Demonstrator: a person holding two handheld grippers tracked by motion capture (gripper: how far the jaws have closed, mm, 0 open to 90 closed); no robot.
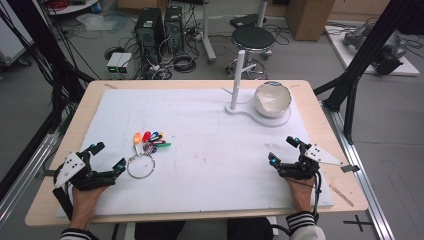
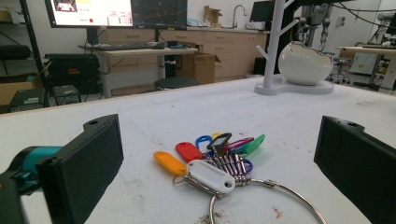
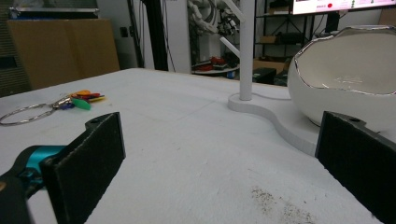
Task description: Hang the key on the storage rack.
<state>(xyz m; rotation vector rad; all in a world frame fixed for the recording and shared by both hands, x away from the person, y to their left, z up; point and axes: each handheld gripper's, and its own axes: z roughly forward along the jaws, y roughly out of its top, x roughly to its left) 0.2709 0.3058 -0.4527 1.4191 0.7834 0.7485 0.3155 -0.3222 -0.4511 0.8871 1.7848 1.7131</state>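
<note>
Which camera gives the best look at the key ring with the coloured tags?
The left gripper view: the key ring lies close, between the open left claw, each tag distinct. The high view shows the key ring small but whole on the white mat. The right gripper view shows it far off at the left edge.

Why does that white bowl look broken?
The white bowl on the stand's base has a jagged, silver-edged rim like a cracked eggshell; it looks made that way. Dark crumbs also speckle the white mat.
</note>
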